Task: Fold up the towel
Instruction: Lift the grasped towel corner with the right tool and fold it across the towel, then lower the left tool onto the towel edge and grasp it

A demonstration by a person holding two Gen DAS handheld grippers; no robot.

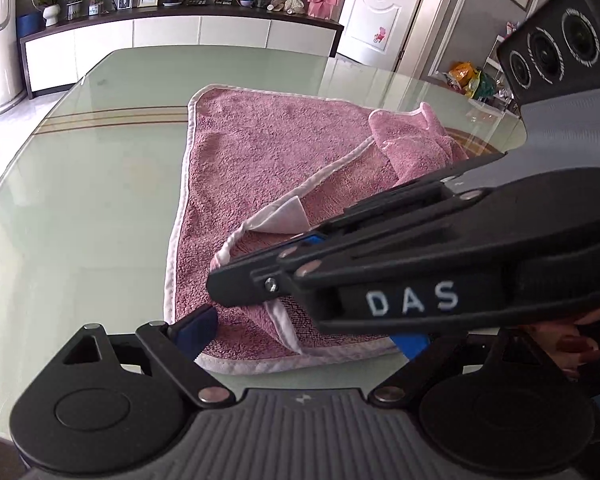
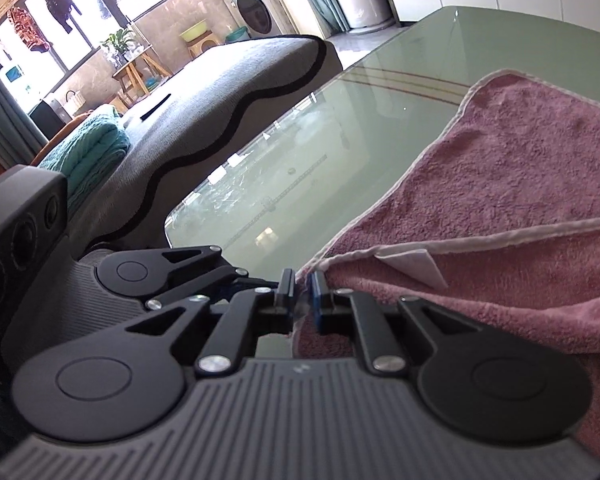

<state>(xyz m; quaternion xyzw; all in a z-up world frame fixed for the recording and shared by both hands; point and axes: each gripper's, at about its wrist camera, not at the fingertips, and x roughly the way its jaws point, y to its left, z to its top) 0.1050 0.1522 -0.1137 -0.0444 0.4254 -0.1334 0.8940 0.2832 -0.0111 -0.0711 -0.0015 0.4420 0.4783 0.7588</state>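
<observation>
A pale green glass table with brown stripes fills the room's middle, a white sideboard with plants and photo frames behind it, a grey sofa and a washing machine by the bright window. The pink towel lies on the glass, one corner folded over. "DAS" reads on the right gripper, jaws slightly parted around the towel's edge. The left gripper stands wide open at the near hem.

Pink towel partly folded on glass table; right hand-held gripper crosses over near corner.
</observation>
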